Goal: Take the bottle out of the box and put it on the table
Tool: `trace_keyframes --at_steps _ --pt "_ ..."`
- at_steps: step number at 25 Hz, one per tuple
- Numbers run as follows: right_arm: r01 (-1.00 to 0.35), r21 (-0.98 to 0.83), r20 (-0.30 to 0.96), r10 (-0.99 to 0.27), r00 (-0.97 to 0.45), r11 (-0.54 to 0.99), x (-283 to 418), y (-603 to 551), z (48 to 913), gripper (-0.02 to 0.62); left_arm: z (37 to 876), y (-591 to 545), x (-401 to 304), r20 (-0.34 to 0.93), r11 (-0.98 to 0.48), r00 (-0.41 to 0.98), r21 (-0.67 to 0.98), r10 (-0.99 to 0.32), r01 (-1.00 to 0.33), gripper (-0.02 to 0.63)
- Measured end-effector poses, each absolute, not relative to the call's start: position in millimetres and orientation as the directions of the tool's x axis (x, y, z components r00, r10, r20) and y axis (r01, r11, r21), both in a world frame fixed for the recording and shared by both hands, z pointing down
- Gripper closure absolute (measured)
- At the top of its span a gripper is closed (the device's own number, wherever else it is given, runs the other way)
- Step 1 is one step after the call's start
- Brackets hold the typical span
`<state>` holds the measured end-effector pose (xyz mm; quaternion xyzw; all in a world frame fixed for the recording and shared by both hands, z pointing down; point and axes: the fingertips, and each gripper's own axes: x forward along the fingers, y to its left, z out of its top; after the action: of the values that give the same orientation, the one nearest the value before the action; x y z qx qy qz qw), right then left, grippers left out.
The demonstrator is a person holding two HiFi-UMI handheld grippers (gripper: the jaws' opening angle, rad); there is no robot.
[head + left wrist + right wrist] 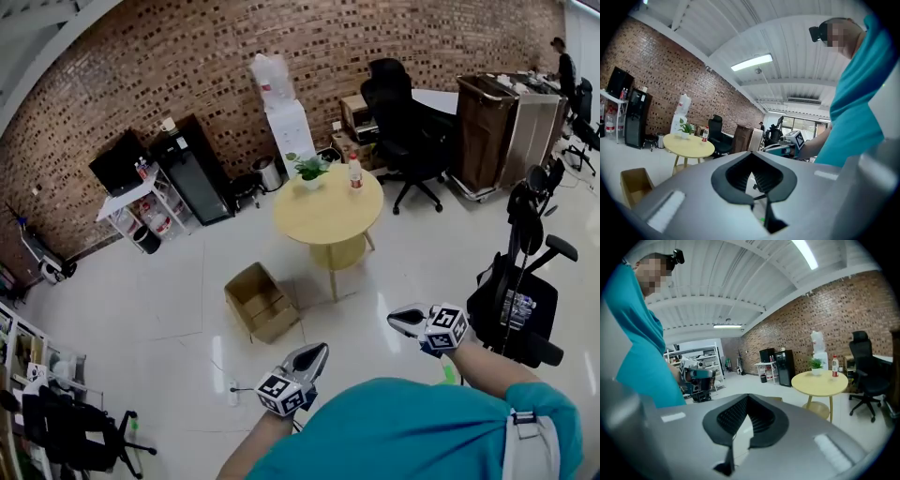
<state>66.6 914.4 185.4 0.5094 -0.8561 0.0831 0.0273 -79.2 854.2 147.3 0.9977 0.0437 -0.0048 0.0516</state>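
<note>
A: Where was the bottle?
B: It stood upright on the table, near the plant.
A: And the box?
B: It sat open on the floor, just beside the table's base, on the side nearer the person.
A: What of the grippers?
B: The left gripper and the right gripper hung close to the person, well apart from box and table. Each had its jaws closed, with nothing between them.
A: Anything beyond?
B: A chair stood behind the table, before the brick wall.
</note>
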Motion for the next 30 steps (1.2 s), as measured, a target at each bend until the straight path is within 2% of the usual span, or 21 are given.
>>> trace_keyframes --at_steps 7,16,30 --pt "-0.872 -0.074 0.132 -0.862 -0.490 0.484 71 934 202 0.595 169 863 -83 -0.026 -0.993 0.999 0.117 0.020 0.023 0.607" --pt "-0.872 -0.077 0.129 -0.863 -0.489 0.483 98 942 205 0.595 161 870 -64 -0.023 -0.994 1.000 0.106 0.013 0.015 0.609" --pt "-0.867 -0.075 0.139 -0.856 -0.498 0.492 98 919 196 0.595 149 844 -67 -0.014 -0.994 1.000 0.108 0.003 0.005 0.608"
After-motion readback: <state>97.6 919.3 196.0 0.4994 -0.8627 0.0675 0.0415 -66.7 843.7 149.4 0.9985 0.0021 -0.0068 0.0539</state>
